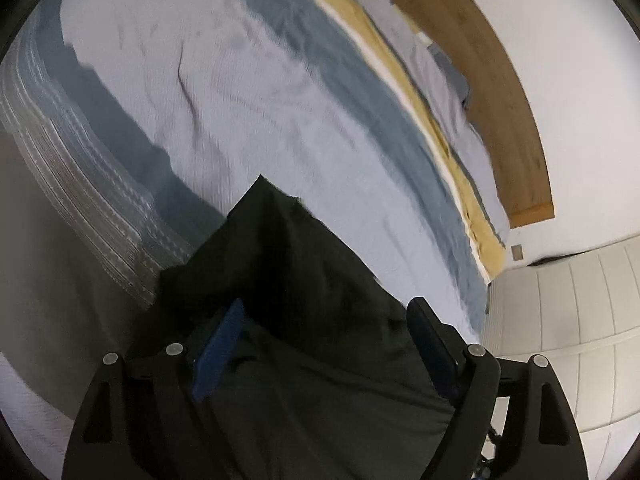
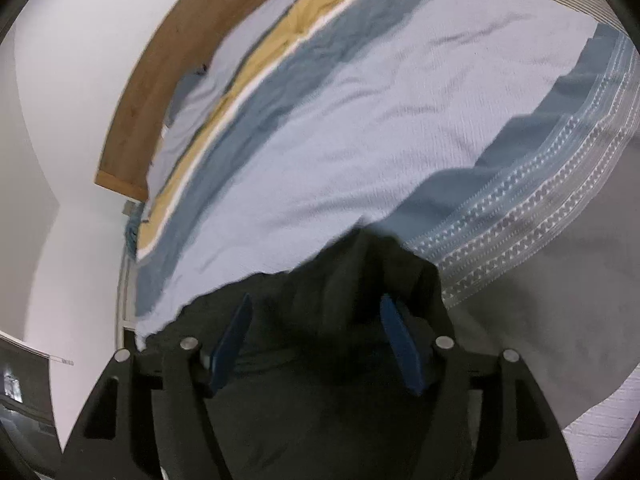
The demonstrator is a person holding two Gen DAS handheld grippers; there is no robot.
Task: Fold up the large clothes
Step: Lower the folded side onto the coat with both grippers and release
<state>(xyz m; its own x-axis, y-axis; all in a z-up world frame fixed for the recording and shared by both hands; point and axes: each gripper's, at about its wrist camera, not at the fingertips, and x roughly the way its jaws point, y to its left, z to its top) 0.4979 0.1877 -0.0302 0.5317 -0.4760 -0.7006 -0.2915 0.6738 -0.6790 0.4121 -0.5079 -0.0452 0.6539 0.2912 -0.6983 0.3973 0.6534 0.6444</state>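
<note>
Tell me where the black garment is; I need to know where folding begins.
The black fabric garment lies at the near edge of the blue striped bedspread, filling the bottom of both wrist views, between the fingers of the left gripper and right gripper.

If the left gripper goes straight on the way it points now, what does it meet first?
Most likely the black garment bunched between the left gripper fingers; beyond it lies the bedspread. Depth is unclear.

The left gripper has its blue-padded jaws spread wide with a dark, crumpled cloth garment bunched between and ahead of them, beyond which lies a pale blue bedspread with darker blue bands, and past that a brown wooden headboard.
</note>
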